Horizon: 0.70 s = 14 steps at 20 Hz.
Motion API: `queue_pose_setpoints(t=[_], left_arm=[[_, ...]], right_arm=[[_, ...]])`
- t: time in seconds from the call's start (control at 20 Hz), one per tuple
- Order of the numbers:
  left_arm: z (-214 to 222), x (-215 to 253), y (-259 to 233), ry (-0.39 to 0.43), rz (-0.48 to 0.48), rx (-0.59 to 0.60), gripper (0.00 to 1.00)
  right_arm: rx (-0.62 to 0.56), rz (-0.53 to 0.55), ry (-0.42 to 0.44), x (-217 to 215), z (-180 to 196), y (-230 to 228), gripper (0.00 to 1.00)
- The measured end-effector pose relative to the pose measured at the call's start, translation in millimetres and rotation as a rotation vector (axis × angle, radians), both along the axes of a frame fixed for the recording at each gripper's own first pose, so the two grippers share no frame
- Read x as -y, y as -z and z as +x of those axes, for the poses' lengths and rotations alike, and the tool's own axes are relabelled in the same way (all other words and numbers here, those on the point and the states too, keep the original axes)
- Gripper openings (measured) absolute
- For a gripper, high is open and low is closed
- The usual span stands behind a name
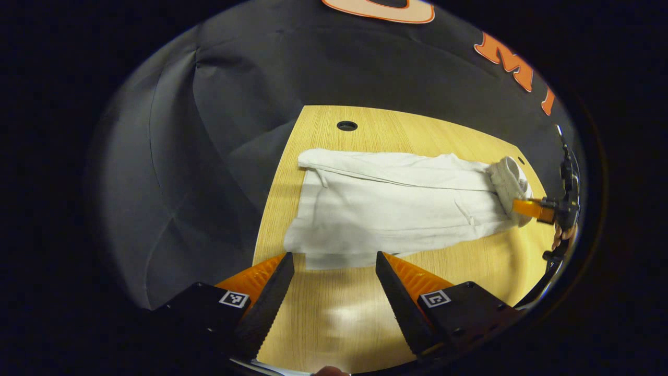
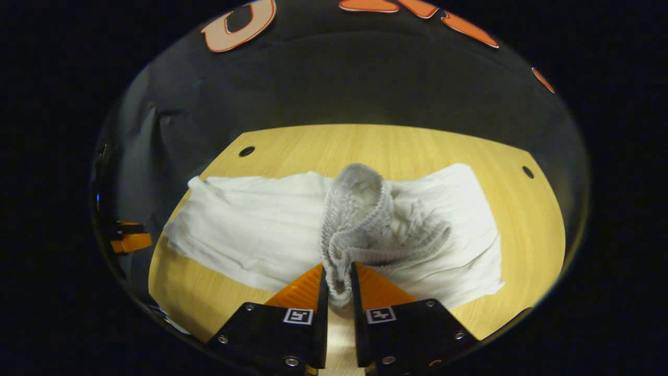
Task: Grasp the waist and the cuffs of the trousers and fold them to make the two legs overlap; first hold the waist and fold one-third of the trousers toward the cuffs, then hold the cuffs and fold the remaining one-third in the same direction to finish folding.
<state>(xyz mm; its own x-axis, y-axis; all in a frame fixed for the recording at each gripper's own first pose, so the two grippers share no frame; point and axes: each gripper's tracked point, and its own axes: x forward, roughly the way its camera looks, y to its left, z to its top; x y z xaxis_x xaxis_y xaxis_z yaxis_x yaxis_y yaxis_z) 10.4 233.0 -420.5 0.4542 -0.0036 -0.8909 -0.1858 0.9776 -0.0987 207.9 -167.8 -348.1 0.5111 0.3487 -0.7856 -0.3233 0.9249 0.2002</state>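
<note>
My right gripper (image 2: 338, 284) pinches the trousers' waistband (image 2: 360, 219). My left gripper (image 1: 334, 263) gapes empty, cuffs (image 1: 313, 245) just ahead on the table (image 1: 469, 261).

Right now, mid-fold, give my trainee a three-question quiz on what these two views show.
1. True or false: the right gripper has its jaws closed on the ribbed waistband.
2. The left gripper is: A) open above the table, B) clamped on a cuff, C) holding the waist.
3. Fill in: the white trousers lie on a ____ table.

Key: 1 true; 2 A; 3 wooden.
</note>
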Motion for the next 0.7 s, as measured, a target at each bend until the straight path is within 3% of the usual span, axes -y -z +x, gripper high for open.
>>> queue_pose_setpoints(t=[0.05,0.1,0.3,0.35,0.4,0.5,0.7], left_arm=[[2,4,2,-0.014,-0.025,0.012,1.00],[3,8,5,-0.036,-0.057,0.015,1.00],[1,27,15,-0.144,-0.218,-0.001,1.00],[1,28,18,-0.177,-0.255,-0.001,1.00],[2,30,22,-0.215,-0.295,-0.006,1.00],[2,30,25,-0.306,-0.389,-0.006,1.00],[2,9,29,-0.470,-0.530,0.004,1.00]], right_arm=[[-0.021,0.023,-0.034,0,-2,-5,0.19],[-0.030,0.031,-0.061,2,0,-11,0.51],[-0.009,-0.012,-0.062,14,1,-8,0.82],[-0.001,-0.010,-0.048,18,2,-11,0.80],[0.011,-0.011,-0.030,23,4,-16,0.91],[0.045,-0.012,0.015,49,5,-36,0.96],[0.119,-0.010,0.125,94,5,-73,0.98]])
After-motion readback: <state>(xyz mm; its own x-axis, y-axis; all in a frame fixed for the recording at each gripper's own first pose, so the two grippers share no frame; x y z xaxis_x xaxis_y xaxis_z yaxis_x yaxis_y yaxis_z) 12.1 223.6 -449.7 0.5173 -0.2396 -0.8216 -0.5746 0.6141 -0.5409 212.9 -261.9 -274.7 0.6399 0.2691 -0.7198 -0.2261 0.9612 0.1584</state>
